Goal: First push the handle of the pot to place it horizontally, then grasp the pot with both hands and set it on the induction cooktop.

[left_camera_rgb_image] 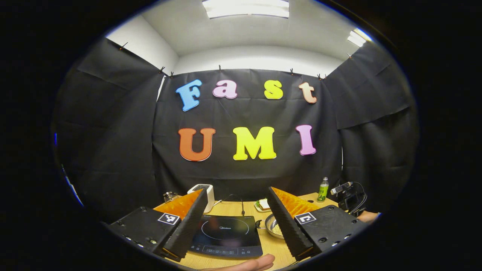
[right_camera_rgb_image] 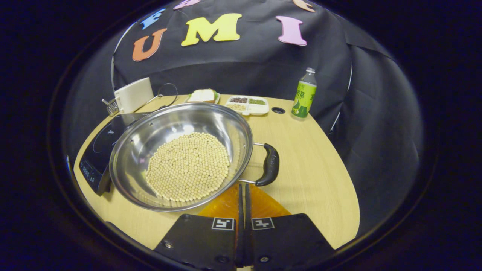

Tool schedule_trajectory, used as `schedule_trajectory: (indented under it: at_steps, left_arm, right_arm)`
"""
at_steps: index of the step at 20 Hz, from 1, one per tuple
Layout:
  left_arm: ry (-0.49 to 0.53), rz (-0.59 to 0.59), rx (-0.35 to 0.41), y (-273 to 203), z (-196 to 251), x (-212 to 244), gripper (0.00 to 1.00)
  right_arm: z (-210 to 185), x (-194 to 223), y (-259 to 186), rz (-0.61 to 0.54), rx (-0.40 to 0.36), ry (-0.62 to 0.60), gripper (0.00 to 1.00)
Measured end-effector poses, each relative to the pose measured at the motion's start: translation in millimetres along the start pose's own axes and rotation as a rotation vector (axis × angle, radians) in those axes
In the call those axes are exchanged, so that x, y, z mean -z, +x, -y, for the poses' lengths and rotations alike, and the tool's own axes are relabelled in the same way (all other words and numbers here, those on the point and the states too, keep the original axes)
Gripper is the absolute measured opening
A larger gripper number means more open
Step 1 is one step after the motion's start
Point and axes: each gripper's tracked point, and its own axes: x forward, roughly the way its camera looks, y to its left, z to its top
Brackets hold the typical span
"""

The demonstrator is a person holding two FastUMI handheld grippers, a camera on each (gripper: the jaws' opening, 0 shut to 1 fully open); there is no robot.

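Your left gripper has its fingers spread wide above one induction cooktop. One pot (full of beans) sits just right of it, one handle showing; your right gripper is closed, empty.

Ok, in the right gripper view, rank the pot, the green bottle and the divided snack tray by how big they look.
1. Pot, though it is nearest the camera.
2. Bottle and tray look alike, so unranked.
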Motion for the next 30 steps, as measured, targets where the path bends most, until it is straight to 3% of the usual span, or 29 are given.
schedule_trajectory:
  at_steps: [9,10,19,20,21,23,26,30]
  left_arm:
    - [-0.004,-0.06,-0.026,12.5,-12.3,21.9,0.95]
    - [-0.011,-0.064,-0.024,14.9,-11.6,24.9,0.95]
    - [-0.022,-0.188,0.028,45.5,10.9,77.3,0.95]
    - [-0.025,-0.21,0.036,48.5,12.6,88.1,0.95]
    - [-0.029,-0.233,0.045,50.8,16.0,96.6,0.95]
    - [-0.033,-0.264,0.048,53.8,18.5,108.1,0.95]
    - [-0.022,-0.286,0.029,69.4,13.7,118.7,0.95]
    - [-0.038,-0.345,0.009,92.7,11.8,141.5,0.95]
  right_arm:
    - [16.1,-18.1,21.8,0.052,0.01,0.077,0.02]
    - [16.9,-19.0,22.1,0.059,0.01,0.087,0.07]
    - [26.2,-22.1,11.6,0.113,0.025,0.205,0.02]
    - [29.5,-26.1,3.8,0.131,0.03,0.204,0.1]
    - [34.4,-29.9,-1.4,0.152,0.042,0.206,0.1]
    - [32.3,-45.0,-20.2,0.219,0.013,0.19,0.27]
    - [40.6,-67.5,-48.8,0.323,0.037,0.14,1.0]
    - [37.7,-77.2,-79.0,0.348,0.044,0.124,1.0]
